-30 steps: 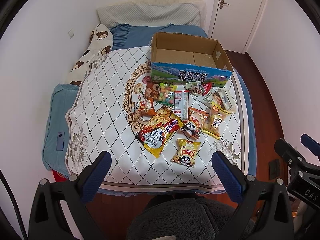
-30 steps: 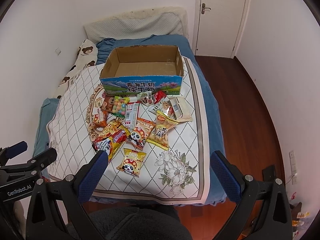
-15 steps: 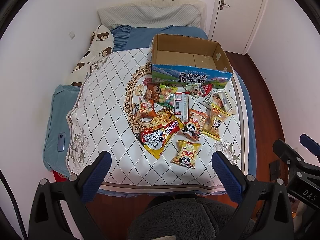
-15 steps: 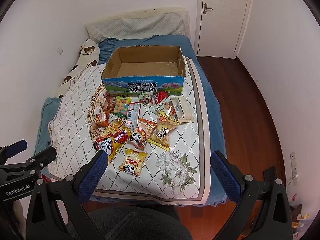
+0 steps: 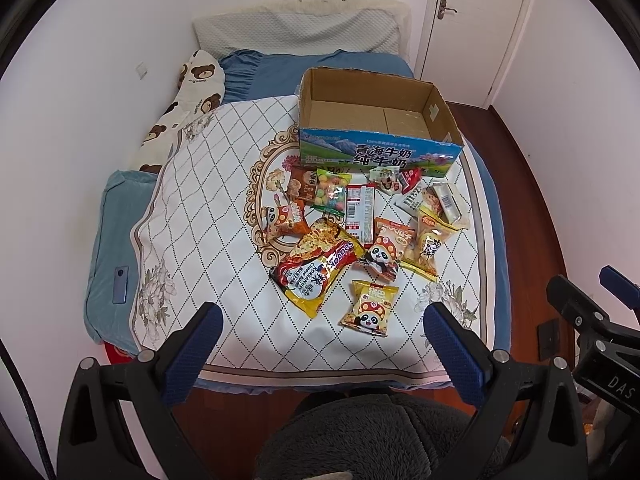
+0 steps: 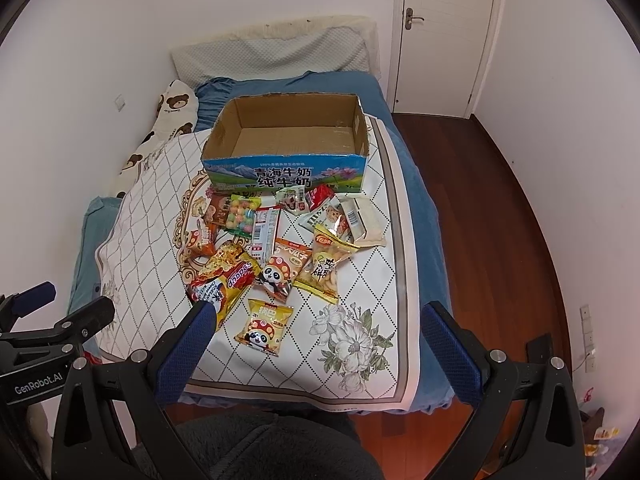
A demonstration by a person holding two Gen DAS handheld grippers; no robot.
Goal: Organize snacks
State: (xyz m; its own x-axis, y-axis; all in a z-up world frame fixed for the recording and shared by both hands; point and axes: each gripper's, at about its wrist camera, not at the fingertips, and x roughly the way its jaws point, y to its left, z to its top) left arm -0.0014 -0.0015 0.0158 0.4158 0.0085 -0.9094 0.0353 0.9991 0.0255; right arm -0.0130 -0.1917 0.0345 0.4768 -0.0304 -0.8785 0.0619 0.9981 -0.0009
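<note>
Both my left gripper (image 5: 320, 344) and my right gripper (image 6: 316, 344) hang released, jaws spread wide and holding nothing, above the near edge of the bed (image 6: 416, 200). Just ahead of them the snack packets (image 5: 360, 232) lie scattered on the quilt (image 5: 200, 200). Beyond those, touching the farthest packets, the open cardboard box (image 6: 288, 172) sits empty.

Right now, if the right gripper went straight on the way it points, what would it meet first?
Probably the yellow panda snack packet, the nearest snack on the quilt, lying roughly between the open fingers of the right gripper. Depth is unclear in the fisheye view, so it might land on bare quilt just short of it.
</note>
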